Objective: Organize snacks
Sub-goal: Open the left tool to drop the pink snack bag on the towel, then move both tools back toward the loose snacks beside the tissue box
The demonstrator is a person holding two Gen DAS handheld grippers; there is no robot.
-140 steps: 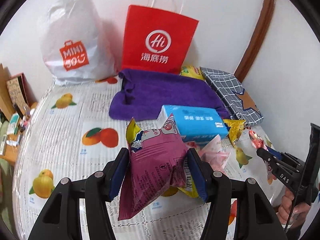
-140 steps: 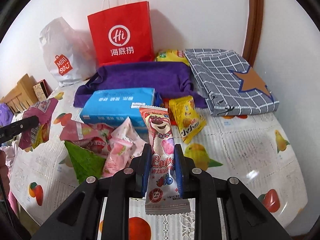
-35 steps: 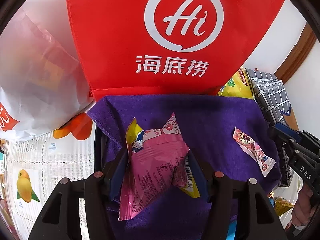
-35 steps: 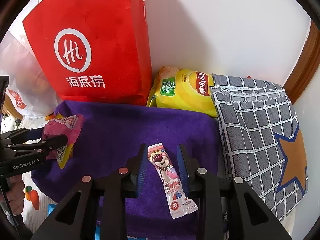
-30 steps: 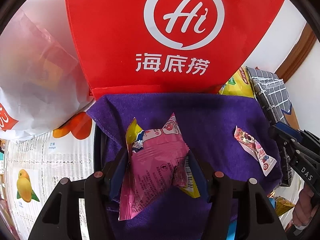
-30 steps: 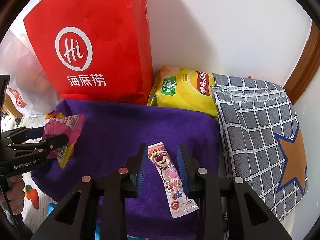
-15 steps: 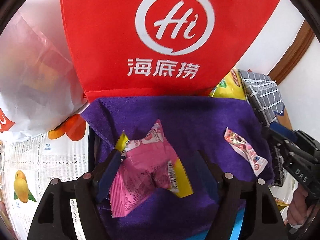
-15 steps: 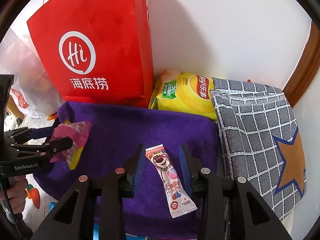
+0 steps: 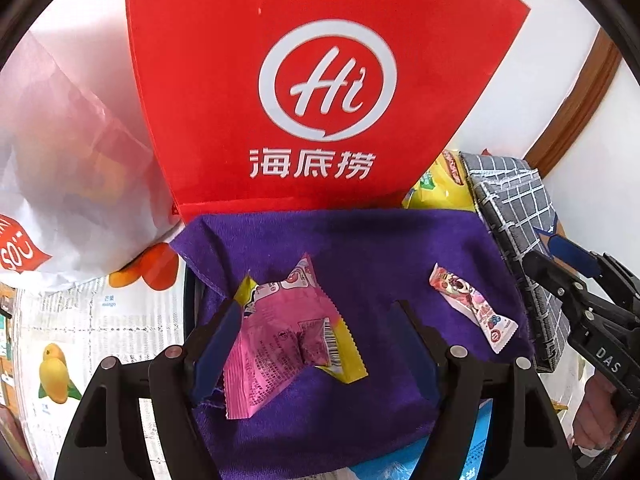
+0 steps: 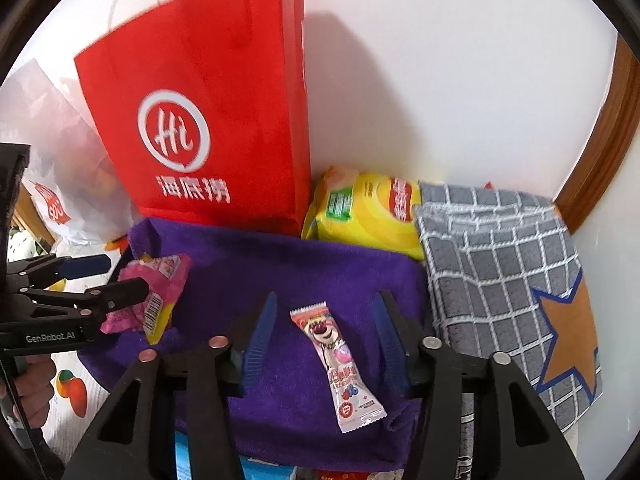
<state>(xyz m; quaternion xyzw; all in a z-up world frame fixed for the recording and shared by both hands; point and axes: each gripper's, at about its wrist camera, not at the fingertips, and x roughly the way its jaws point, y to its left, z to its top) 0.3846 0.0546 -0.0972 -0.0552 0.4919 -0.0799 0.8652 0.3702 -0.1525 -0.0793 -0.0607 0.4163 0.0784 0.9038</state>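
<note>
Left wrist cam: my left gripper point(image 9: 316, 344) is wide open, nothing clamped. Pink snack pack point(image 9: 286, 334) lies flat on the purple towel point(image 9: 380, 248) between the fingers, up against the left pad; right pad is well clear of it. Pack has yellow edges and a barcode facing up.

Right wrist cam: my right gripper point(image 10: 324, 340) has its jaws opening, pads off the pkg on both sides. Bear candy stick point(image 10: 340, 364) lies on the same towel between the fingers w/ gaps each side, bear end pointing away from me, far end of wrapper near the towel's front edge.

Both snacks sit on the towel, apart from each other: pink pack toward the towel's left end, candy stick toward the right. Each cam also catches the other gripper at frame edge, w/ a bit of hand on the handle.

Under the towel's near edge: blue tissue pack point(image 9: 476, 444), mostly covered. Left of the towel, fruit-print tablecloth point(image 9: 100, 320).

Right of the towel, touching its edge: grey grid-pattern cloth point(image 10: 500, 272) w/ an orange star.

Behind the towel: red paper bag point(image 10: 208, 120) standing upright against the white wall, white "Hi" logo. Yellow chip bag point(image 10: 368, 216) wedged between red bag and grey cloth. White plastic shopping bag point(image 9: 72, 160) left of the red bag. Brown wood trim point(image 10: 600, 140) runs up the wall at far right.
</note>
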